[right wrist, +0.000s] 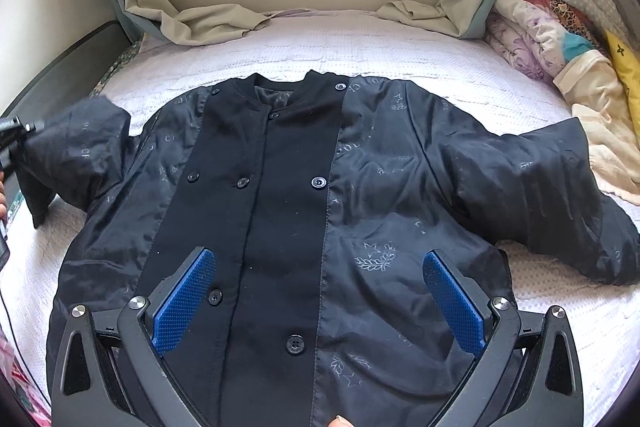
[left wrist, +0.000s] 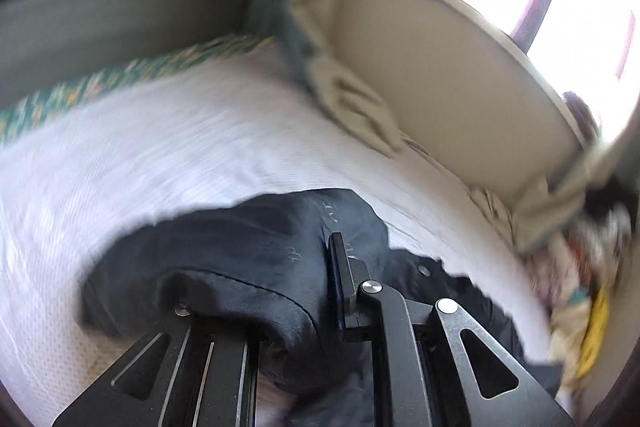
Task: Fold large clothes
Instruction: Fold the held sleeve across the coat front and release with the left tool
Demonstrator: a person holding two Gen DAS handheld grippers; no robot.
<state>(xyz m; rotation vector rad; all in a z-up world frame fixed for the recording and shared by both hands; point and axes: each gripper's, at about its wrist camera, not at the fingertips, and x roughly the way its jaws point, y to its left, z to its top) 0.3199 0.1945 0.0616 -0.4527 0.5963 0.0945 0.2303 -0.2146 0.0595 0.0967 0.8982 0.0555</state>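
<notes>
- The dark navy jacket (right wrist: 320, 211) lies front-up and buttoned on the white textured bedspread (right wrist: 360, 59), collar pointing away from the right gripper (right wrist: 318, 301).
- The right gripper hangs above the lower front of the jacket with its jaws spread wide; the blue ribbed pads (right wrist: 184, 303) sit either side of the black button placket (right wrist: 280, 227), and nothing is caught between them.
- Ahead and to the right of that gripper, one sleeve (right wrist: 552, 195) lies spread out on the bedspread, bent at the elbow.
- Far to its left, the other sleeve (right wrist: 80, 155) is raised off the bed, its cuff end bunched at the left gripper (right wrist: 16, 135), seen only at the frame edge there.
- In the left wrist view, the left gripper (left wrist: 320, 291) has its jaws drawn nearly together on a thick fold of the sleeve (left wrist: 240, 267); the fabric bulges over one finger and hides it, while the other finger (left wrist: 340, 267) presses against the cloth.
- This view is smeared by motion blur.
- Beyond the right gripper, past the collar, beige curtains (right wrist: 192, 15) pool on the bed's far edge.
- To its right front, a heap of folded quilts and blankets (right wrist: 560, 27) is stacked beside the jacket.
</notes>
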